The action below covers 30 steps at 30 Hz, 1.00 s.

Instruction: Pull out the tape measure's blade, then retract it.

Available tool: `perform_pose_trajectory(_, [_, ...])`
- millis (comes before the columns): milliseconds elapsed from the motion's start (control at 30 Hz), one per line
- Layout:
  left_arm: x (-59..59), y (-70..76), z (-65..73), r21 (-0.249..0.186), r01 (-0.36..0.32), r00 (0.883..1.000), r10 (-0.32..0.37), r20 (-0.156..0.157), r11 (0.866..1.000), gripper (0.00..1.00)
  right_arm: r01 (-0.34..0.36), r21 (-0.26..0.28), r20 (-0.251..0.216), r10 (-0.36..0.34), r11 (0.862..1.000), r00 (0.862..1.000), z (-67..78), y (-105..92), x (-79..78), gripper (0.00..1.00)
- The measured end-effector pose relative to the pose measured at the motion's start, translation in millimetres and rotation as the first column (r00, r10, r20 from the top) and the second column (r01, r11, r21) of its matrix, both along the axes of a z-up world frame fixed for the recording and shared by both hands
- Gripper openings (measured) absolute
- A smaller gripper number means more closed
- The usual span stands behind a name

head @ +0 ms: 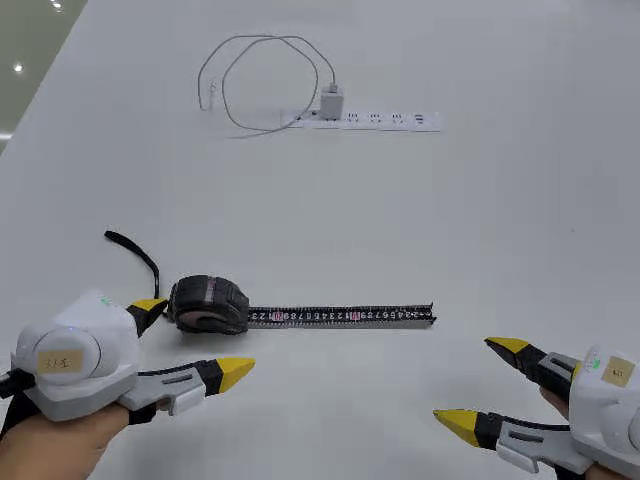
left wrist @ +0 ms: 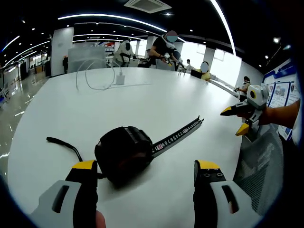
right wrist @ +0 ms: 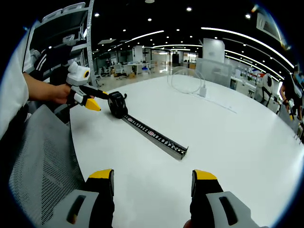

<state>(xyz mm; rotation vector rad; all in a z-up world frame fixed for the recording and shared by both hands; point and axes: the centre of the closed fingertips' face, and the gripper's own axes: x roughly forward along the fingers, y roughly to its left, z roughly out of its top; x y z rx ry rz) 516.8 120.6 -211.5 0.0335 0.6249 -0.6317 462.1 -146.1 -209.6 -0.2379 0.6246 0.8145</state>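
right gripper [head: 470, 380]: body cut off at head-view corner | blade [right wrist: 154, 136]: numerals too small to read

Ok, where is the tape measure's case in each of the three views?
Head view: case lower left, blade running right from it.
Left gripper view: case just below centre, close up.
Right gripper view: case upper left of centre, at the blade's far end.
Shared landmark: white charger with its looped cable, beyond the case.

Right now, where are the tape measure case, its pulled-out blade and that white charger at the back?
tape measure case [head: 208, 304], head view, middle of the black housing.
blade [head: 340, 316], head view, midway along the numbered strip.
white charger [head: 331, 102], head view, its plug body.
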Motion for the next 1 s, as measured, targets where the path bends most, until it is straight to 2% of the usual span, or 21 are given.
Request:
perform_pose_trajectory(467, [8.0,-0.6,-0.7,-0.019,-0.074,0.997,0.074,0.003,0.997,0.82,-0.010,-0.004,-0.004,0.010,1.000,1.000,-0.6,-0.1,5.7,0.65])
perform_pose_trajectory(1000, [12.3,-0.8,-5.4,0.004,-0.130,0.991,0.130,0.010,0.991,0.81,-0.026,-0.029,0.006,0.026,0.999,1.000,2.4,-8.6,22.0,0.65])
